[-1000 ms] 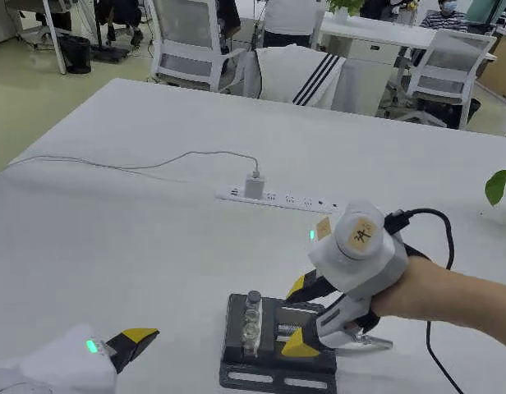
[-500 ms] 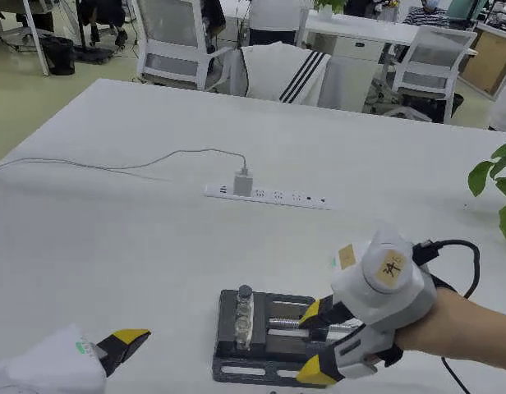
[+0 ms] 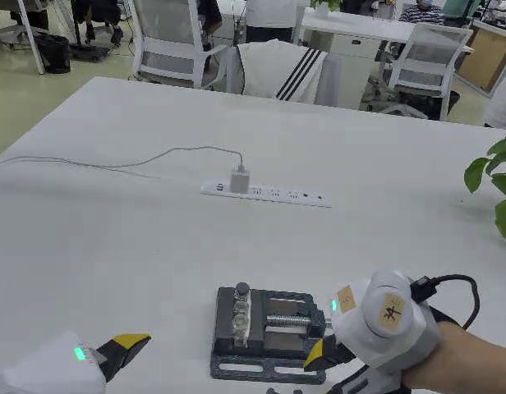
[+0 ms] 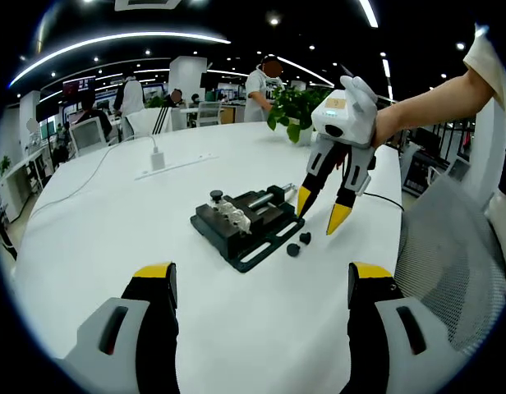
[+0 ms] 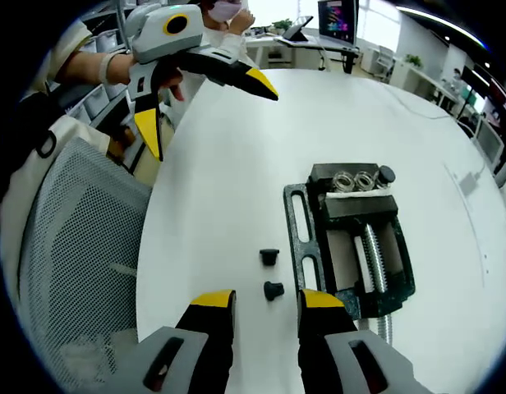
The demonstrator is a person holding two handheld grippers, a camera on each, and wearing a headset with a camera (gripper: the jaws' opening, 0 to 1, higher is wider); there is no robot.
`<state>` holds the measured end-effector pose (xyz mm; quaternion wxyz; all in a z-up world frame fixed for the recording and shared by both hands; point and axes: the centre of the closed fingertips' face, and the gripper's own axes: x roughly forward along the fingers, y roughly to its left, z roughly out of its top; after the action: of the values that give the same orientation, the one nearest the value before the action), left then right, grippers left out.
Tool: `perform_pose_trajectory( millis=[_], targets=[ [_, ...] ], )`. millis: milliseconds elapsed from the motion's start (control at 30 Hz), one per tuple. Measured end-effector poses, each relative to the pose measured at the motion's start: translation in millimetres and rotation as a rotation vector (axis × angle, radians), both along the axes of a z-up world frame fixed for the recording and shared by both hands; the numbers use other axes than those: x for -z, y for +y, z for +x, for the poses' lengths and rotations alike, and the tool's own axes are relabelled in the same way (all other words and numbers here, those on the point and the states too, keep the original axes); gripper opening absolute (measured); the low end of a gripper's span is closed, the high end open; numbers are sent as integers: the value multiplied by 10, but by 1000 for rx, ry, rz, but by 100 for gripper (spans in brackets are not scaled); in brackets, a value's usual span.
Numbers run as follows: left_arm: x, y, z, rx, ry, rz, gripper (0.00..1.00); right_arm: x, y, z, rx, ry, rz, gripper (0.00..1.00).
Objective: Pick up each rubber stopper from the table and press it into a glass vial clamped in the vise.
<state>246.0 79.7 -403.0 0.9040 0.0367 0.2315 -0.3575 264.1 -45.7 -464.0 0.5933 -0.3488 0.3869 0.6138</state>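
White table (image 3: 113,238) runs away from me toward chairs (image 3: 167,41) at 12 o'clock, with a plant (image 3: 495,185) at 3. A strip (image 3: 265,194) lies mid-table with a charger (image 3: 239,179) plugged in, and its cable (image 3: 113,164) trails off to 9. From the head view I have the vise (image 3: 261,367) at 6 o'clock. The vials (image 3: 241,316) are clamped in a row at its 9 o'clock end, and the farthest carries a seated stopper (image 3: 242,289). The right gripper view looks down on the glass mouths, so I can count three vials: two open and one plugged. It also gives me the loose stoppers (image 5: 269,256), two of them on the table just beside the vise base at its 9 o'clock side in that view. The nearer one lies just ahead of the gap between my right gripper (image 5: 267,301) tips. Those jaws are parted by a modest gap and hold nothing. The left gripper view shows its height: the right gripper hangs tips-down near the loose stoppers, at the screw end of the vise, and touches neither. My left gripper (image 4: 261,275) sits well back from the vise, at 7 o'clock in the head view. Its jaws are spread wide and empty, and the right gripper view confirms this from the far side. I cannot tell from any view whether the open vials hold anything.
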Motion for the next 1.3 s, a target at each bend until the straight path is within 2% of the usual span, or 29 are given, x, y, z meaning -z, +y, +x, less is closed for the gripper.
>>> perform_pose_trajectory(
  millis=[333, 633, 967, 1300],
  targets=[
    [8, 39, -12, -11, 2, -1, 84, 92, -2, -2, -45, 6, -19, 8],
    [41, 67, -41, -18, 9, 0, 86, 140, -20, 18, -53, 9, -35, 6],
    [48, 135, -33, -30, 2, -8, 99, 153, 20, 14, -75, 7, -41, 2],
    [61, 157, -53, -34, 11, -12, 96, 190, 21, 30, -96, 5, -64, 2]
  ],
)
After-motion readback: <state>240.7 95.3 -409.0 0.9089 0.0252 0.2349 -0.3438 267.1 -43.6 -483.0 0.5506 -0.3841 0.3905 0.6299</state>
